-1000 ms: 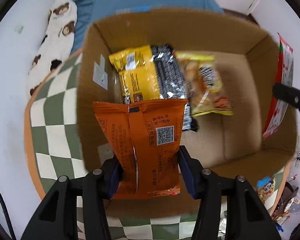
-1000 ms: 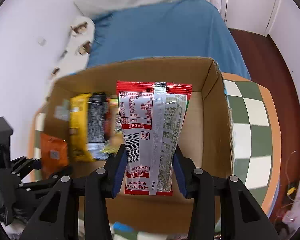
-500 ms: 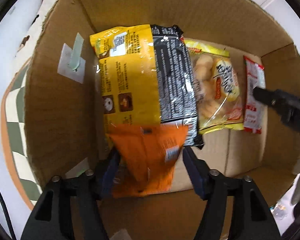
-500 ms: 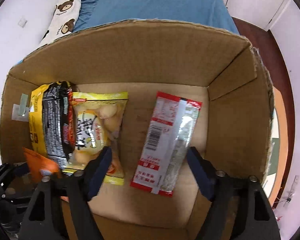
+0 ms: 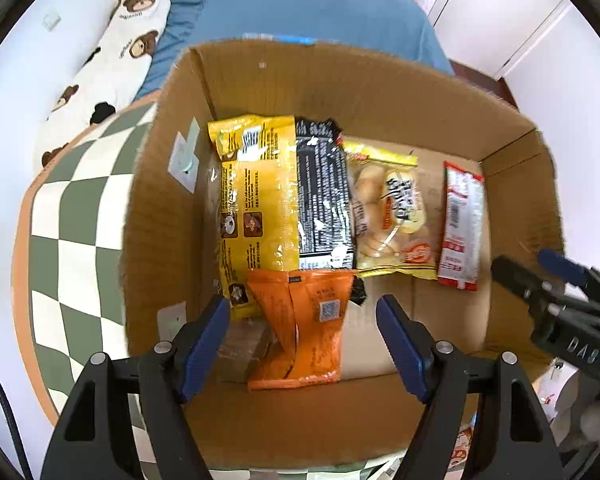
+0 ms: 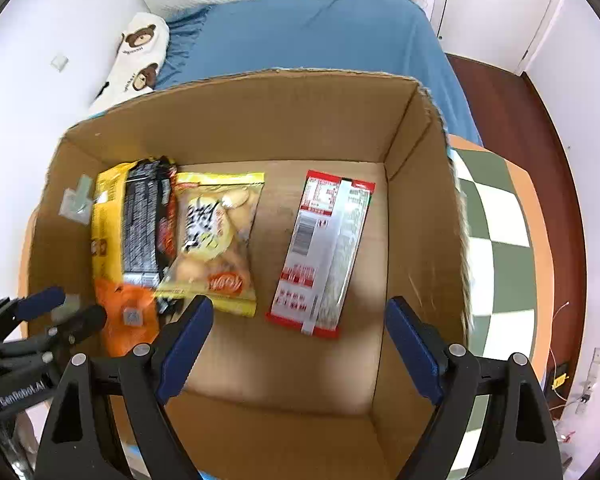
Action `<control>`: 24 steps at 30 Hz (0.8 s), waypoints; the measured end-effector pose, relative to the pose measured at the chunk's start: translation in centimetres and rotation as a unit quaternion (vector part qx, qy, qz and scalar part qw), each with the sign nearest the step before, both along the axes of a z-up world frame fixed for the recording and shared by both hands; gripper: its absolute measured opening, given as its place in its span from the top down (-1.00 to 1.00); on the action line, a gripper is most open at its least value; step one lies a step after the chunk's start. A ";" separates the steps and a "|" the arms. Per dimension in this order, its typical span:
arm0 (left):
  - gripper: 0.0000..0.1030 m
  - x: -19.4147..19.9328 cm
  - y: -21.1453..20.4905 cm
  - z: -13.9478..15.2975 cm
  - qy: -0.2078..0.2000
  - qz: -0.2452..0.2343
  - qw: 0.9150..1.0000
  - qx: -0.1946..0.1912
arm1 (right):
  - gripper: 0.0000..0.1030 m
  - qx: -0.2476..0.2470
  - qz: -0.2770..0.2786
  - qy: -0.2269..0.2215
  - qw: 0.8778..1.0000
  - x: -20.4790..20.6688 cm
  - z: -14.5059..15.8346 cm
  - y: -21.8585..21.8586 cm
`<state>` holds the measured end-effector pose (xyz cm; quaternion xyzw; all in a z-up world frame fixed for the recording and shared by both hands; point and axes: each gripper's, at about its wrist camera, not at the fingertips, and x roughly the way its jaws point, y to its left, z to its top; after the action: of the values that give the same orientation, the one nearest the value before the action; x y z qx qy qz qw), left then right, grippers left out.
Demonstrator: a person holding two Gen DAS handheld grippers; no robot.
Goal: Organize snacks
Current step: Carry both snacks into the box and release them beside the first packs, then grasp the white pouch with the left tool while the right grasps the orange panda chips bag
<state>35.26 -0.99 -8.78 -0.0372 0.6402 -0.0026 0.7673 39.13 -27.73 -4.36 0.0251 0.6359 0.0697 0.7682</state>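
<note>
Both packets down in the box [image 5: 372,96], which sits on the chequered bench [image 5: 72,216]. Left gripper [image 5: 303,332] with fingers just spread apart, nothing pinched; orange packet [image 5: 300,328] lying loose between them at the near end, its top edge overlapping the yellow-black packet [image 5: 276,196]. Right gripper [image 6: 298,340] likewise just opened wide and empty, red packet [image 6: 324,252] flat on the box floor ahead, clear of both fingers [image 6: 410,350], beside the biscuit bag [image 6: 216,240].

Risks from here, as judgement:
- Snagging the orange packet on the way out, since it lies between the left fingers and looks crumpled and raised at one side; a tilted lift could drag it up or flip it
- Clipping the near box wall with either gripper, both being deep inside and pointing steeply down
- Knocking the two grippers together, close as they are over the box
- Orange packet sliding off its neighbour, leaving the row untidy
</note>
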 end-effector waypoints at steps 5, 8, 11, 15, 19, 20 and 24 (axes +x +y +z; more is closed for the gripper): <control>-0.44 -2.0 -0.5 2.4 -0.040 -0.002 0.999 -0.001 | -0.74 0.000 0.001 -0.039 0.999 -2.9 2.6 -0.5; -0.44 -3.7 -1.2 3.9 -0.068 -0.003 0.998 0.009 | -0.74 -0.007 0.000 -0.072 0.997 -5.1 4.5 -0.7; -0.44 -5.5 -1.8 5.2 -0.088 -0.007 0.996 0.017 | -0.74 0.001 -0.004 -0.087 0.996 -6.7 5.5 -0.7; -0.44 -7.8 -2.1 6.7 -0.109 -0.011 0.994 0.017 | -0.74 0.004 -0.003 -0.111 0.994 -9.1 7.3 -0.7; -0.44 -9.8 -2.5 8.6 -0.135 -0.015 0.991 0.019 | -0.74 0.011 -0.003 -0.136 0.991 -11.4 9.5 -0.6; -0.44 -10.3 -2.5 9.1 -0.140 -0.016 0.990 0.018 | -0.74 0.013 -0.003 -0.141 0.990 -11.8 9.9 -0.6; -0.44 -11.9 -2.8 11.0 -0.163 -0.019 0.986 0.015 | -0.74 0.019 -0.001 -0.164 0.986 -13.9 12.0 -0.4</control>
<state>23.32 -3.78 2.18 -0.0130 0.5067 -0.0137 0.8619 25.23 -28.18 7.65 0.0283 0.5002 0.0839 0.8614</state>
